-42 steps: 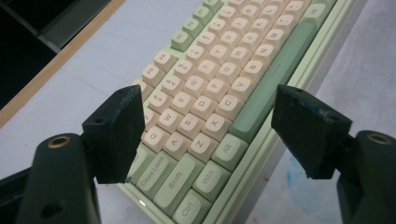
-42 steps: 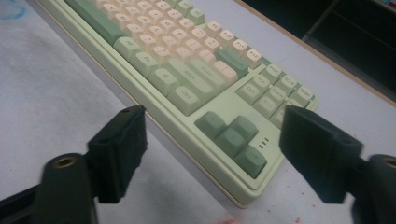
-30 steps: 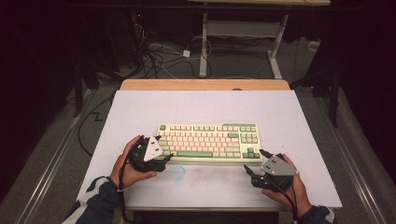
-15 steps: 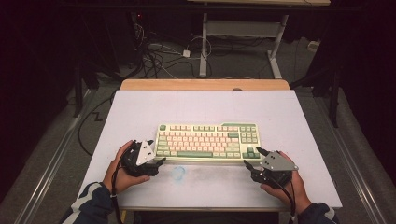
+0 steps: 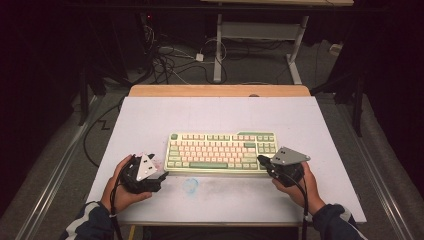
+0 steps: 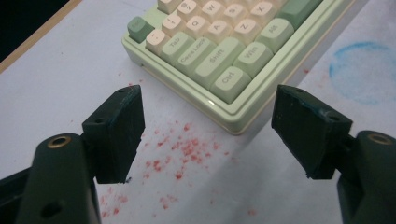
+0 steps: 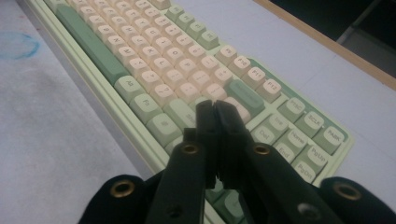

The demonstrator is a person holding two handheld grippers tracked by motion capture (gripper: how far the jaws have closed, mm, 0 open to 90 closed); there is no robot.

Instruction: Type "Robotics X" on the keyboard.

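A big white mat point(image 5: 220, 120) covers the table, and a strip of brown wood point(image 5: 220, 90) shows at its far edge. On the floor behind the table lie tangled cables point(image 5: 165, 60), next to the legs of another desk point(image 5: 218, 45). On the mat, near the front of the keyboard, there is a round blue mark point(image 5: 190, 185). In the left gripper view there are small red specks point(image 6: 187, 147) on the mat too. Nothing sits between the grippers and the keyboard.

The left gripper point(image 5: 159, 176) is by the keyboard's front left corner. Its 2 jaws stand wide apart with nothing between them but the mat, and they touch nothing. The keyboard's corner is just ahead of them.

The right gripper point(image 5: 260, 159) is at the keyboard's right end. Its 2 jaws have just been closing and now press together with nothing between them. Their tip is over the keys on that side; I cannot tell if it touches a key.

The keyboard point(image 5: 222, 151) lies flat in the middle of the mat, straight across. It has a light green frame, pale pink keys in the middle and green keys at the edges, with a long green space bar.
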